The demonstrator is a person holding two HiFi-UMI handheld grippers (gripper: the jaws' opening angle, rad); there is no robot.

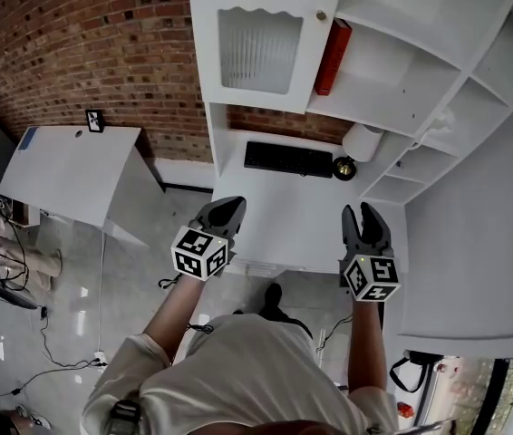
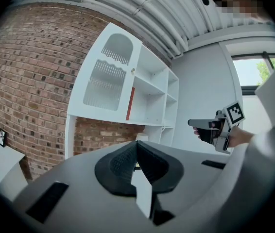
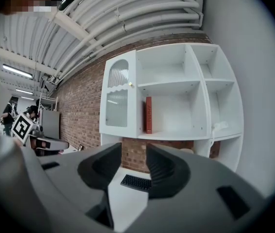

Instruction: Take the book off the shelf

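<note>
A red book [image 1: 333,57] stands upright on a shelf of the white shelf unit [image 1: 401,71], right beside the glass-door cabinet [image 1: 258,48]. It also shows in the left gripper view as the book [image 2: 129,104] and in the right gripper view as the book [image 3: 148,114]. Both grippers hover over the desk, well short of the shelf. My left gripper [image 1: 229,205] has its jaws together with nothing in them [image 2: 137,144]. My right gripper [image 1: 361,212] is open and empty, a clear gap between its jaws [image 3: 133,154].
A black keyboard [image 1: 288,159] lies on the white desk [image 1: 275,220] under the shelves, with a round dark-gold object [image 1: 343,167] and a white jar [image 1: 362,141] to its right. A white table [image 1: 66,166] stands at left against the brick wall.
</note>
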